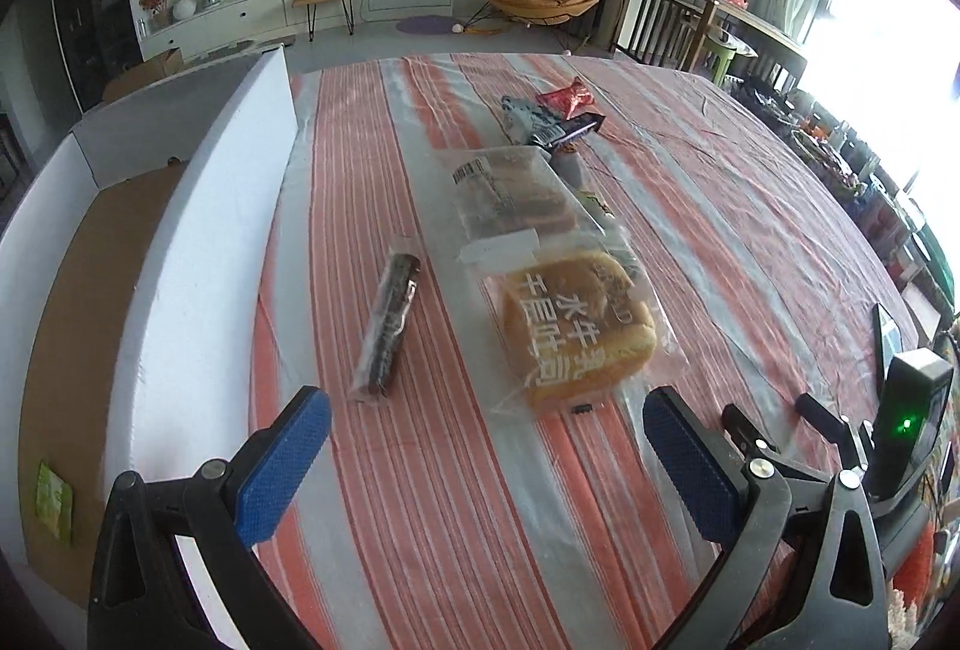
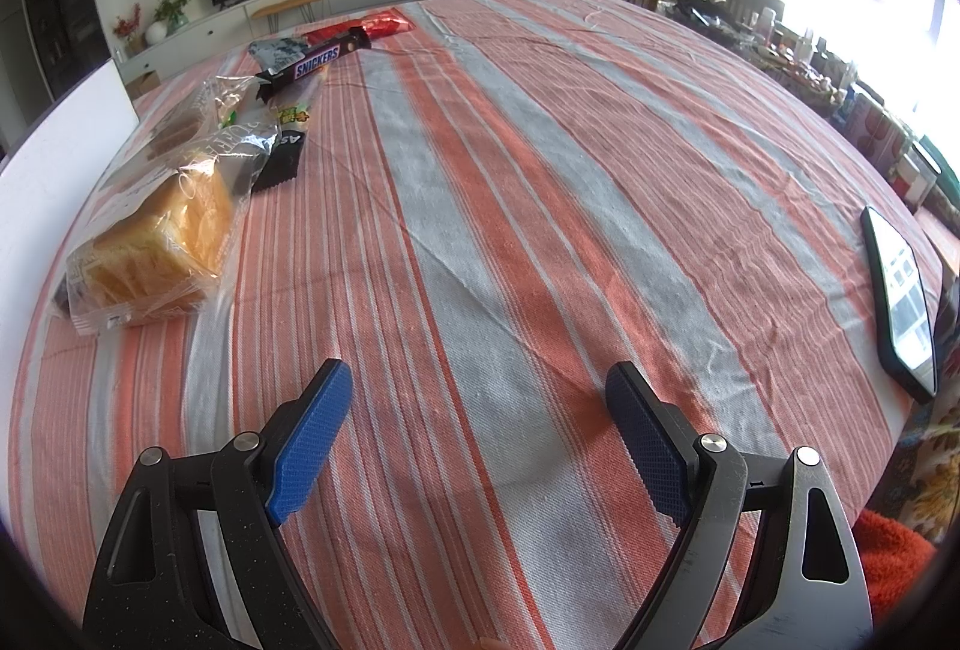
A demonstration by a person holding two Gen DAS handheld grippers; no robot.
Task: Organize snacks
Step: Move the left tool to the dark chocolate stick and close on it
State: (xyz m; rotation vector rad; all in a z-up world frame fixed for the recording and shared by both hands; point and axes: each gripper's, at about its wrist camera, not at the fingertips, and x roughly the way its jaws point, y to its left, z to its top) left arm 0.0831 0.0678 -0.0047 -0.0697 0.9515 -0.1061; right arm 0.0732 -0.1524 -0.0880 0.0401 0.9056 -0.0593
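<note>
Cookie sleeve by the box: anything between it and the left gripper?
Nothing visible. The left gripper is open and empty, and only bare striped tablecloth lies between its fingers and the dark cookie sleeve. The bagged bread loaf sits beside it on the right, apart. The white box wall stands left.

Left gripper (image 1: 486, 446) and right gripper (image 2: 477, 434) spread wide

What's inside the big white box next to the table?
The white box shows a brown cardboard floor with one small green packet lying on it near the close end. Its tall near wall hides part of the floor, so more snacks could be there unseen.
</note>
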